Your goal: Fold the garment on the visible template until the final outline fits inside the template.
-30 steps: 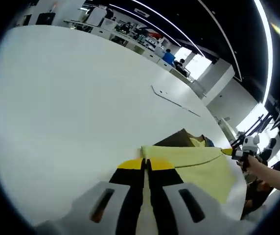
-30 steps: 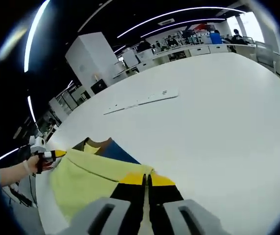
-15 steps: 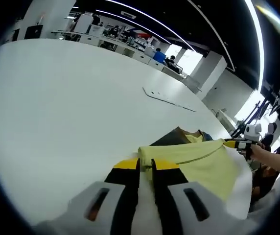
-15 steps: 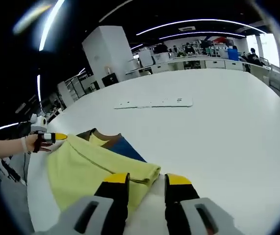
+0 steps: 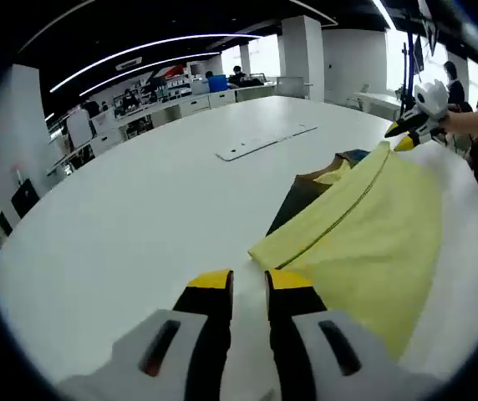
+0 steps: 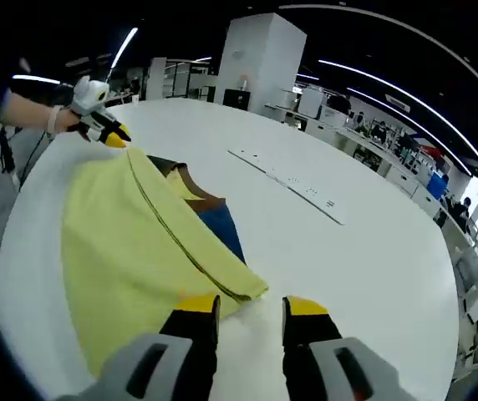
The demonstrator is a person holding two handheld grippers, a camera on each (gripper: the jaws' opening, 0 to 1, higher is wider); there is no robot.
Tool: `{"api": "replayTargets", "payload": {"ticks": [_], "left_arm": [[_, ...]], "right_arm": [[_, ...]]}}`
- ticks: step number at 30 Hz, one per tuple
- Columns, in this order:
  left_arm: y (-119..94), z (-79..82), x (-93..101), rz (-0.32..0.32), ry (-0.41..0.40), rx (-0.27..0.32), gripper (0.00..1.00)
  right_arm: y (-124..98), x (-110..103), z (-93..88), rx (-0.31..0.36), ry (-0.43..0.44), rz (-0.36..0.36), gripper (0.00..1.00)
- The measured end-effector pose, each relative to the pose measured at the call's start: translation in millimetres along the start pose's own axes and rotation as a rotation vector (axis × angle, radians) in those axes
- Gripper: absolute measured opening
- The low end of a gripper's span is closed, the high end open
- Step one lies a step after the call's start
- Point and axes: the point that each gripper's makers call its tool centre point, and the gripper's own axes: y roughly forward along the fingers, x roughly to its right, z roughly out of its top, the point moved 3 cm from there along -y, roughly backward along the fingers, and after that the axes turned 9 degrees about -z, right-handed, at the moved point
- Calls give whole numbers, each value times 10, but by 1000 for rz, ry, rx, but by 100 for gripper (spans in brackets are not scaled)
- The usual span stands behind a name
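Your left gripper (image 5: 248,282) has its jaws slightly parted, nothing between them, hovering over bare white table (image 5: 122,209) just short of the yellow garment's (image 5: 364,234) folded corner; your right gripper (image 6: 250,307) is spread wide and empty too, its left jaw over the garment's near corner; in the right gripper view the garment (image 6: 130,242) lies flat on the table, yellow layer laid over a darker part, with brown and blue cloth (image 6: 214,219) poking out beside the fold edge; in each view the other gripper sits at the far corner of the yellow layer, too small to tell if it touches; judgement: one fold looks laid down and let go; a pale sheet (image 5: 460,276) shows under the cloth at the table edge, possibly the template, can't confirm; outline versus template can't be checked, so count the task as partly done; likely more folds left, and the brown and blue bit probably needs tucking in.
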Motion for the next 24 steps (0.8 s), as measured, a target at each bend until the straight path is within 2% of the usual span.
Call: {"api": "replayTargets", "payload": {"ticks": [3, 4, 6, 7, 9, 10, 13, 19, 24], "left_arm": [[60, 14, 3, 7, 106, -48, 13], [67, 18, 6, 7, 116, -51, 12], [91, 39, 30, 4, 184, -78, 11], [108, 38, 48, 4, 254, -106, 12], [132, 17, 90, 2, 313, -143, 14], [144, 21, 116, -7, 336, -141, 14], [167, -12, 150, -6, 383, -171, 14], [211, 36, 139, 16, 425, -170, 15], [241, 81, 116, 24, 476, -162, 9]], "right_arm": [[43, -3, -3, -17, -90, -13, 25], [48, -7, -3, -18, -102, -13, 24], [75, -23, -7, -25, -120, -15, 24], [90, -33, -4, -22, -125, -11, 24], [109, -42, -14, -29, -130, -8, 23], [109, -45, -13, -27, -144, -9, 23], [118, -63, -3, -21, -193, -12, 22], [137, -74, 12, -11, -246, -22, 20], [142, -78, 59, 15, -318, -35, 15]]}}
